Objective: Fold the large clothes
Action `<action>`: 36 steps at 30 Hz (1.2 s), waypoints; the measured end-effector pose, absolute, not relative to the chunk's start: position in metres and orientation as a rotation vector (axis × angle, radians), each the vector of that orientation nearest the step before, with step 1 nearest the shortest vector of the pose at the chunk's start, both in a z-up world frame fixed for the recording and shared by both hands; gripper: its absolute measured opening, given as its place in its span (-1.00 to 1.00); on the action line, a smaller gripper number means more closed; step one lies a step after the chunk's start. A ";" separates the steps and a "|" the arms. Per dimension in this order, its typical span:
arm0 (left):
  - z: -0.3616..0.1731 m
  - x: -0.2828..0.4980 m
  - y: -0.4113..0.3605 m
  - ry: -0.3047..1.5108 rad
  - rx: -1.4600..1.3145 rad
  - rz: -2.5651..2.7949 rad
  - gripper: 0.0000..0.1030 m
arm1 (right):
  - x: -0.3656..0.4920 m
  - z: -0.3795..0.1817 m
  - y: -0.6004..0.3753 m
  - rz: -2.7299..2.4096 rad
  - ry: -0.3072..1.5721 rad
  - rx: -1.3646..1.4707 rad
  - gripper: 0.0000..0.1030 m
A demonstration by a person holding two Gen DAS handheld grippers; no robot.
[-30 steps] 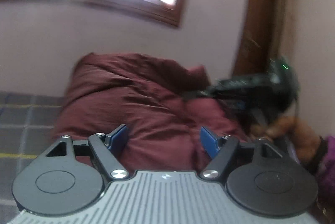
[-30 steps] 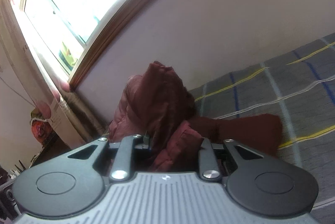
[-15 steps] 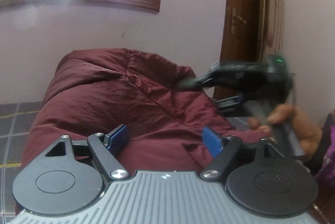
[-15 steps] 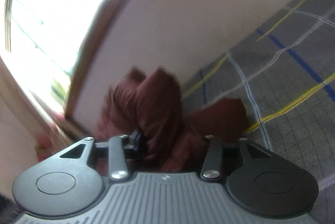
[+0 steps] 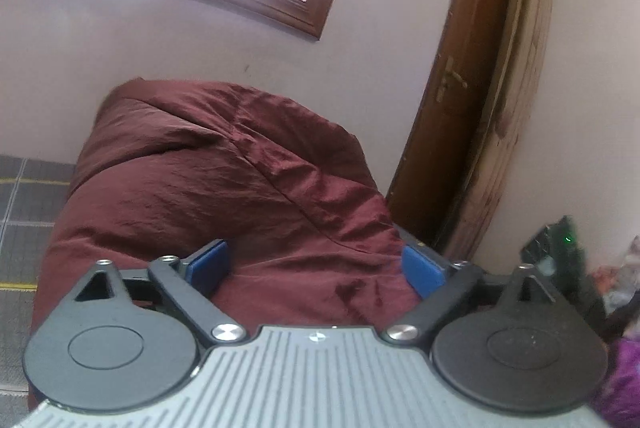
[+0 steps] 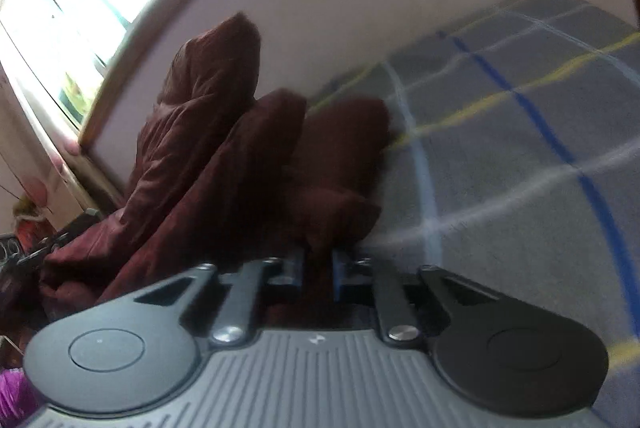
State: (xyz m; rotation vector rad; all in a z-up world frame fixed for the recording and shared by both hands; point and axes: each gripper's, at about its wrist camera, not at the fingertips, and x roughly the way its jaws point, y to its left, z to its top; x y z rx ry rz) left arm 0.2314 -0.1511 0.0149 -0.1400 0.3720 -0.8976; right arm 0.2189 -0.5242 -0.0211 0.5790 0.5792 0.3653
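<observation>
Your right claw [image 6: 316,270] grips the maroon garment [image 6: 224,163]; your left claw [image 5: 316,268] is spread wide.
Garment bunched ahead of both claws, fabric bulging between the left's blue pads [image 5: 210,264], on the plaid bed [image 6: 520,155].

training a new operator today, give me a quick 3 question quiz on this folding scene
1. True or false: the left gripper is shut on the maroon garment.
2. What is the right gripper pinching? A) plaid blanket B) maroon garment C) nothing
3. Fill in: the garment rests on a grey ____ blanket with blue and yellow lines.

Key: 1 false, its jaws stand wide apart with the cloth between them; 2 B, its jaws are nearly closed on a fold; 3 plaid.
</observation>
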 end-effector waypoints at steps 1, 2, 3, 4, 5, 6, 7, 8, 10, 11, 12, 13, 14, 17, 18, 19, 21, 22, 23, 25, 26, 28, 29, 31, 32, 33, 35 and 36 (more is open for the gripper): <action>0.017 0.236 -0.148 0.386 -0.153 -0.917 0.97 | 0.228 -0.013 -0.525 0.393 0.550 0.580 -0.81; 0.020 0.240 -0.145 0.398 -0.166 -0.936 0.98 | 0.237 -0.005 -0.525 0.417 0.526 0.588 -0.82; 0.022 0.244 -0.143 0.407 -0.174 -0.953 0.98 | 0.246 0.004 -0.523 0.435 0.505 0.585 -0.82; 0.024 0.248 -0.142 0.415 -0.182 -0.968 0.98 | 0.257 0.013 -0.519 0.449 0.497 0.563 -0.82; 0.025 0.253 -0.140 0.424 -0.194 -0.982 0.98 | 0.268 0.017 -0.514 0.455 0.499 0.533 -0.83; 0.025 0.257 -0.140 0.434 -0.208 -0.992 0.98 | 0.283 0.016 -0.510 0.450 0.519 0.515 -0.83; 0.025 0.261 -0.140 0.441 -0.218 -1.000 0.98 | 0.296 0.009 -0.507 0.435 0.549 0.498 -0.83; 0.024 0.263 -0.142 0.443 -0.219 -1.005 0.98 | 0.308 0.000 -0.503 0.408 0.582 0.466 -0.83; 0.022 0.262 -0.146 0.436 -0.204 -1.004 0.98 | 0.325 -0.026 -0.499 0.379 0.630 0.478 -0.84; 0.022 0.261 -0.149 0.431 -0.192 -1.005 0.98 | 0.328 -0.036 -0.500 0.379 0.634 0.516 -0.85; 0.022 0.261 -0.154 0.430 -0.180 -1.008 0.98 | 0.330 -0.044 -0.498 0.372 0.628 0.534 -0.85; 0.021 0.262 -0.158 0.435 -0.174 -1.017 0.98 | 0.330 -0.049 -0.497 0.371 0.623 0.547 -0.86; 0.020 0.264 -0.162 0.448 -0.173 -1.037 0.98 | 0.328 -0.053 -0.500 0.375 0.619 0.574 -0.87; 0.015 0.268 -0.177 0.463 -0.151 -1.047 0.98 | 0.326 -0.060 -0.518 0.393 0.616 0.725 -0.87; 0.013 0.267 -0.180 0.461 -0.143 -1.045 0.97 | 0.325 -0.060 -0.526 0.402 0.606 0.779 -0.86; 0.010 0.267 -0.183 0.460 -0.138 -1.046 0.97 | 0.322 -0.060 -0.534 0.399 0.590 0.822 -0.85; 0.006 0.266 -0.190 0.457 -0.115 -1.050 0.97 | 0.305 -0.050 -0.555 0.354 0.503 0.905 -0.83; 0.004 0.265 -0.193 0.455 -0.106 -1.049 0.97 | 0.296 -0.040 -0.562 0.307 0.458 0.894 -0.81; 0.002 0.265 -0.197 0.450 -0.097 -1.048 0.97 | 0.287 -0.026 -0.568 0.260 0.416 0.860 -0.77; 0.000 0.263 -0.204 0.444 -0.082 -1.048 0.97 | 0.275 0.009 -0.568 0.257 0.351 0.760 -0.77; -0.002 0.263 -0.206 0.443 -0.076 -1.052 0.97 | 0.271 0.027 -0.561 0.281 0.330 0.699 -0.77; -0.004 0.262 -0.211 0.441 -0.069 -1.052 0.97 | 0.270 0.066 -0.534 0.345 0.290 0.545 -0.77; -0.004 0.262 -0.213 0.440 -0.065 -1.051 0.97 | 0.274 0.081 -0.519 0.387 0.288 0.495 -0.77; -0.006 0.261 -0.217 0.435 -0.058 -1.049 0.97 | 0.287 0.104 -0.485 0.453 0.320 0.379 -0.77; -0.007 0.261 -0.219 0.434 -0.057 -1.048 0.97 | 0.296 0.112 -0.467 0.464 0.351 0.312 -0.77; -0.008 0.260 -0.216 0.432 -0.056 -1.046 0.97 | 0.307 0.116 -0.451 0.470 0.393 0.252 -0.77; -0.010 0.257 -0.218 0.427 -0.048 -1.046 0.97 | 0.333 0.114 -0.425 0.462 0.515 0.173 -0.77; -0.011 0.256 -0.218 0.424 -0.045 -1.046 0.97 | 0.342 0.110 -0.415 0.446 0.579 0.146 -0.78</action>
